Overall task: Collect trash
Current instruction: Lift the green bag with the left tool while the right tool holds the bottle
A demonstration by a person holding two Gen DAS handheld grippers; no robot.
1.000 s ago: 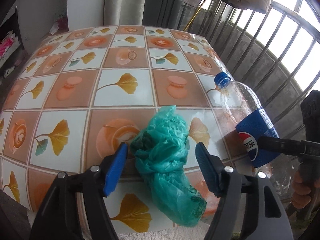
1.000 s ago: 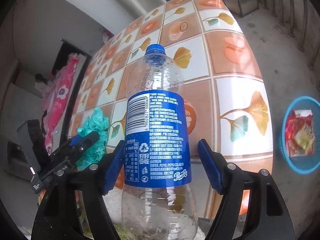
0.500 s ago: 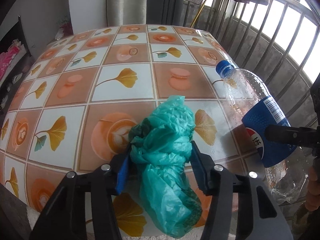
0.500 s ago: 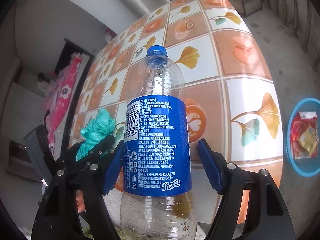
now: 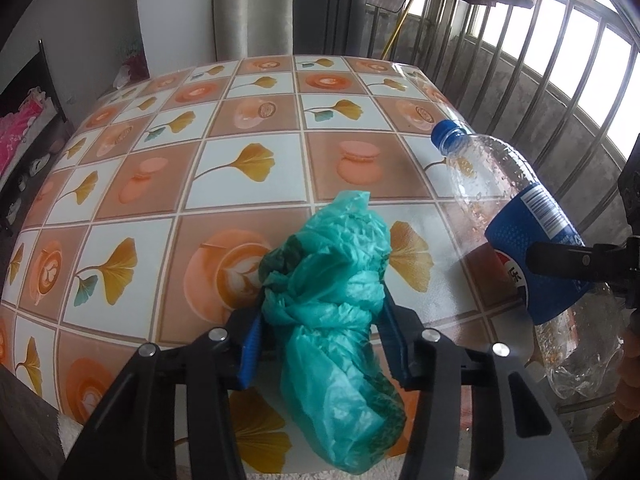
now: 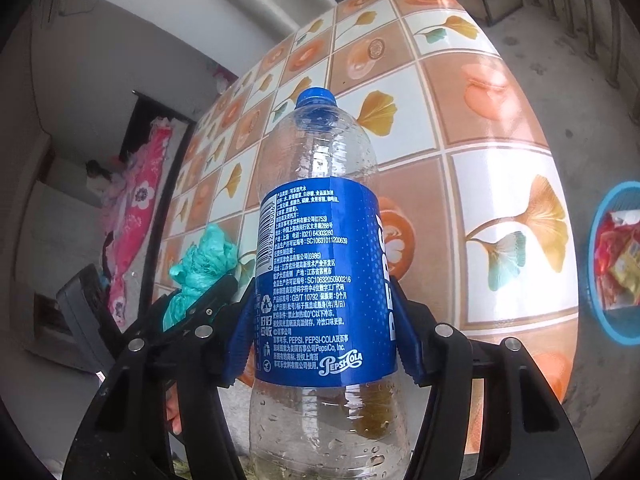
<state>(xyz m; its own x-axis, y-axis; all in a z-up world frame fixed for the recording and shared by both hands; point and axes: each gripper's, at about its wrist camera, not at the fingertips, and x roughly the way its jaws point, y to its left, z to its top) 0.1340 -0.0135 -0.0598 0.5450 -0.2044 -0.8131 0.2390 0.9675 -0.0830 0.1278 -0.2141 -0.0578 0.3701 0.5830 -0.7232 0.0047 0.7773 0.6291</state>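
1. Teal bag [image 5: 336,296] sits pinched between our left gripper's [image 5: 320,340] blue pads above the table [image 5: 248,176]; the bottle [image 5: 516,240] lies to its right.
2. Our right gripper's [image 6: 324,344] jaws are closing, pads on the bottle's [image 6: 320,280] label; a basket [image 6: 600,264] sits far right.

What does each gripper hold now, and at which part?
Left gripper: green plastic bag, around its bunched middle. Right gripper, jaws closing: plastic bottle, at its blue label.

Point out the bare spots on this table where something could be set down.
Bare: the whole far half of the table, beyond the green bag, and its left side. Crowded: the near edge, with the bag and the bottle at the right corner.
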